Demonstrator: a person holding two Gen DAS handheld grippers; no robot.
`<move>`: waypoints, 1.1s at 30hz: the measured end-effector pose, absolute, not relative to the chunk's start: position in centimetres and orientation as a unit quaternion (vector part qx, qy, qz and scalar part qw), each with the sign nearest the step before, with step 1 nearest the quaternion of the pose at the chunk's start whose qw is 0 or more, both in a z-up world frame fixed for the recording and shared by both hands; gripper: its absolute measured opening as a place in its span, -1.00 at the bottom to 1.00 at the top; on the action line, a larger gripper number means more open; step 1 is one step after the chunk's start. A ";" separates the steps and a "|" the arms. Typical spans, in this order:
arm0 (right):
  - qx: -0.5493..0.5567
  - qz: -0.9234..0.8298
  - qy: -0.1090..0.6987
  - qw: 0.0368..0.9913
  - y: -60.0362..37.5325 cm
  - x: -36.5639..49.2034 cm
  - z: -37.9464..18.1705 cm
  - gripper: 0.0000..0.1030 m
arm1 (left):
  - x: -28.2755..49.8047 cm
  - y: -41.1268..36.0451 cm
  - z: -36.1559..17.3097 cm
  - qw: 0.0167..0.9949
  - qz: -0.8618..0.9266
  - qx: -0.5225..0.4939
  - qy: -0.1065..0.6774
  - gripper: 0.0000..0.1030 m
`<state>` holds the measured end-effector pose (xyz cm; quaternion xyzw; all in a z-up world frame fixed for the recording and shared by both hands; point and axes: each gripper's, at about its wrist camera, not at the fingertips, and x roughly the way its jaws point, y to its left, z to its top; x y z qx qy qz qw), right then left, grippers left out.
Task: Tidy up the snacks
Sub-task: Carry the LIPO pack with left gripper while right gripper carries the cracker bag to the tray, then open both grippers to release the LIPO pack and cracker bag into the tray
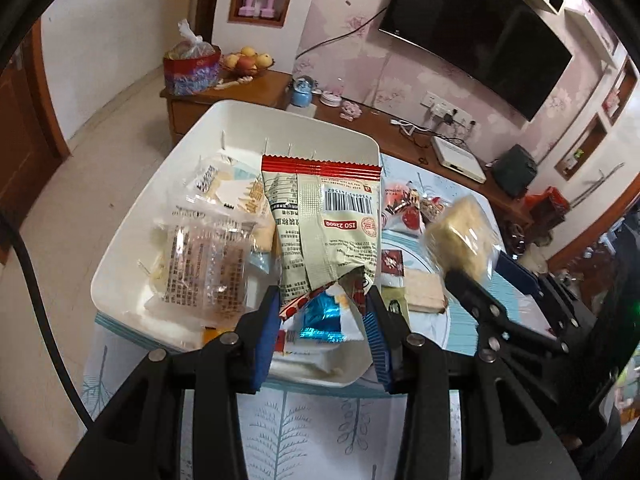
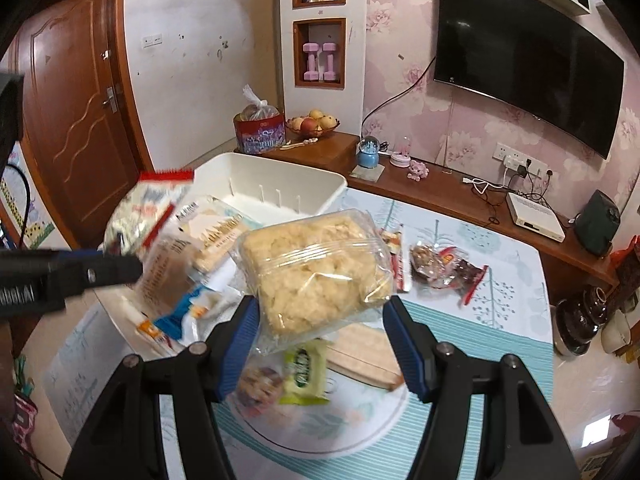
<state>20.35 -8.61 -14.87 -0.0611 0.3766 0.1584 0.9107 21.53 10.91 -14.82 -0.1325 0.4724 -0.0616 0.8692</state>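
Currently both grippers carry: left gripper clamped on a beige packet, right gripper on a rice cake (wrapped); next, release into the white bin.

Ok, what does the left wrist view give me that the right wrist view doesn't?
Left wrist only: the barcode side of the red-edged snack packet in the left tool, held over the white bin.

Right wrist only: the green candy on the table beneath the clear-wrapped rice cake, which the right tool holds.

Both: bin, both held snacks, TV.
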 end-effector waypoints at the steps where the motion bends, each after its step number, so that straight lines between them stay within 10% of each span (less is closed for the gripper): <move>1: -0.059 0.158 0.376 0.911 -8.1 20.4 -14.8 0.25 | 21.4 11.4 -14.9 0.869 -0.064 -0.136 0.471 -0.23; 14: -0.053 0.179 0.387 0.903 -1.3 22.4 -15.3 0.27 | 21.6 15.7 -16.9 0.855 -0.070 -0.118 0.500 -0.12; 22: -0.046 0.176 0.394 0.901 0.0 23.4 -15.7 0.28 | 21.9 17.2 -17.5 0.845 -0.069 -0.127 0.515 0.45; 33: -0.037 0.186 0.403 0.895 -1.6 23.0 -15.9 0.35 | 21.4 16.4 -16.8 0.845 -0.072 -0.139 0.512 0.56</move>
